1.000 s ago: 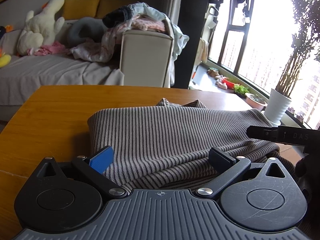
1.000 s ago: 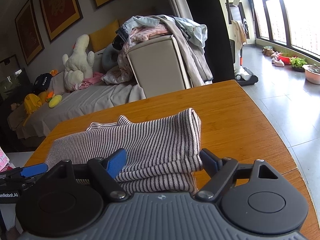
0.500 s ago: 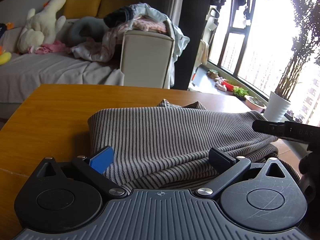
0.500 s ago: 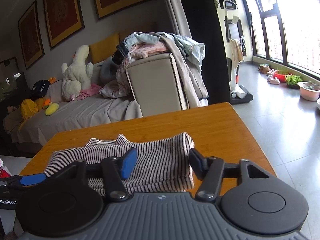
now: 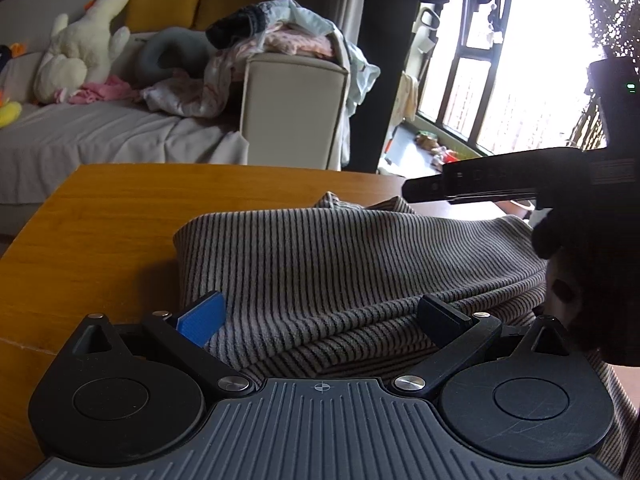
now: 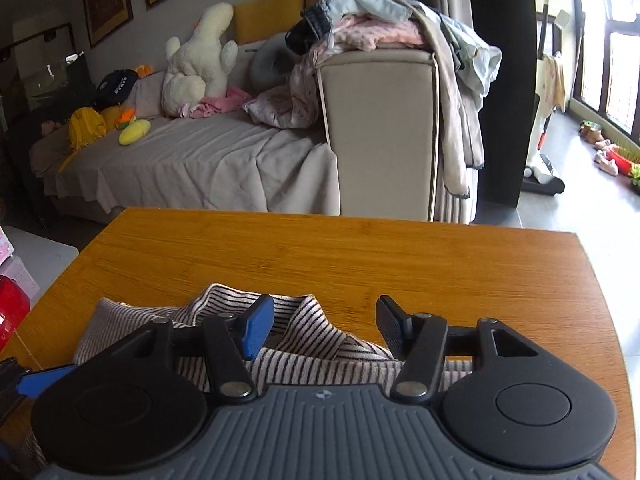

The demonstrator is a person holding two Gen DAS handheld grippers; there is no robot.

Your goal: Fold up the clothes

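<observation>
A folded striped top lies on the wooden table, near its front edge. The left gripper sits low over the top's near side, fingers spread wide and gripping nothing. The right gripper hangs above the top, also wide apart and empty.

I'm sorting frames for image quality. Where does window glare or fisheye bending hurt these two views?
Left wrist view: the window is blown out white, and the right hand-held gripper is a near silhouette against it. Right wrist view: evenly lit, striped garment sharp, but the table edges bow from fisheye distortion.
</observation>
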